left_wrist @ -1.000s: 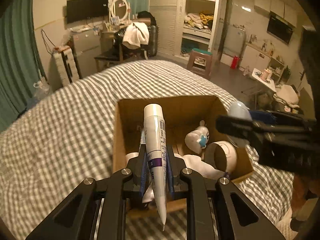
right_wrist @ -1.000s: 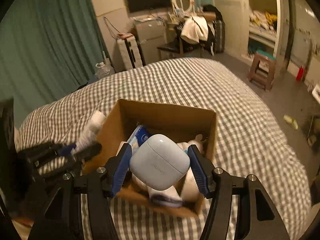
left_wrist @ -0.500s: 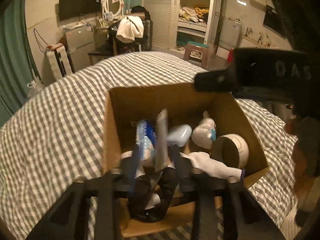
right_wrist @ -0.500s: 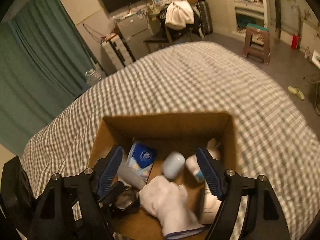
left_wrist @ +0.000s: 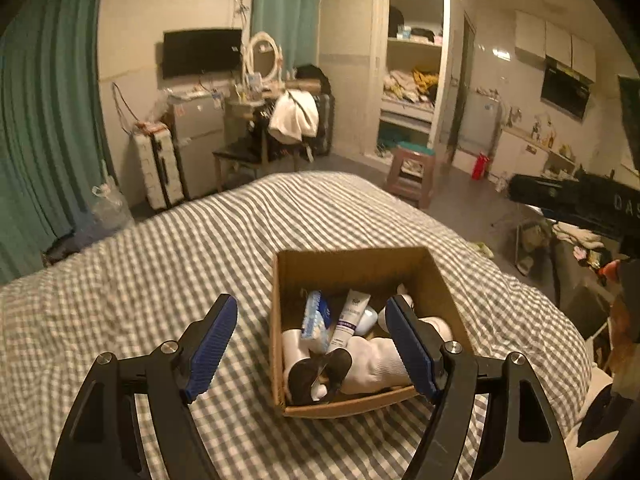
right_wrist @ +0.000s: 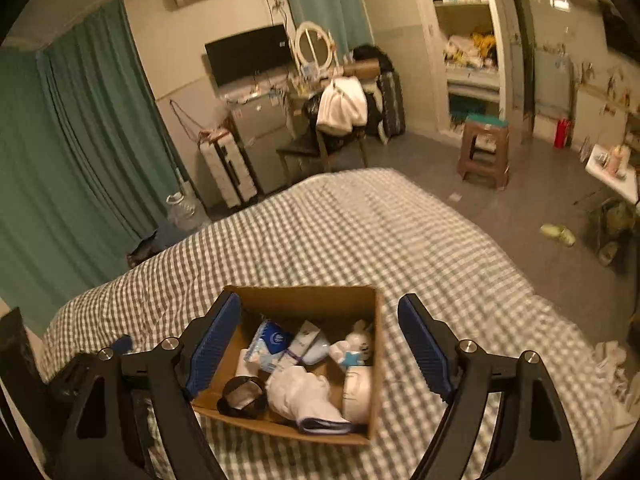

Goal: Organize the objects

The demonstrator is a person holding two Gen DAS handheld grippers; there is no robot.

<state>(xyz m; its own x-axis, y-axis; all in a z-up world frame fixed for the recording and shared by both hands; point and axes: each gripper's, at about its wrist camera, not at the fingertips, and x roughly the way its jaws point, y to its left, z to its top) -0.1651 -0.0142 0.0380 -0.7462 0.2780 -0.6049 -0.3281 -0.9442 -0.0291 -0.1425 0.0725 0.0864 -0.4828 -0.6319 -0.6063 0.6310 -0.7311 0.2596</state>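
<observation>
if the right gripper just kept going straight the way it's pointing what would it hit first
Probably the contents of the open brown cardboard box on the checked bed: the open, empty right gripper aims at the pale blue rounded case and blue-and-white tissue pack. Depth is uncertain.

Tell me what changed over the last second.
The left claw let go of the tube and the right claw released the pale blue case; both now lie in the cardboard box. Both claws' jaws have just been opening, empty, and pulled back. The box stayed on the bed.
</observation>
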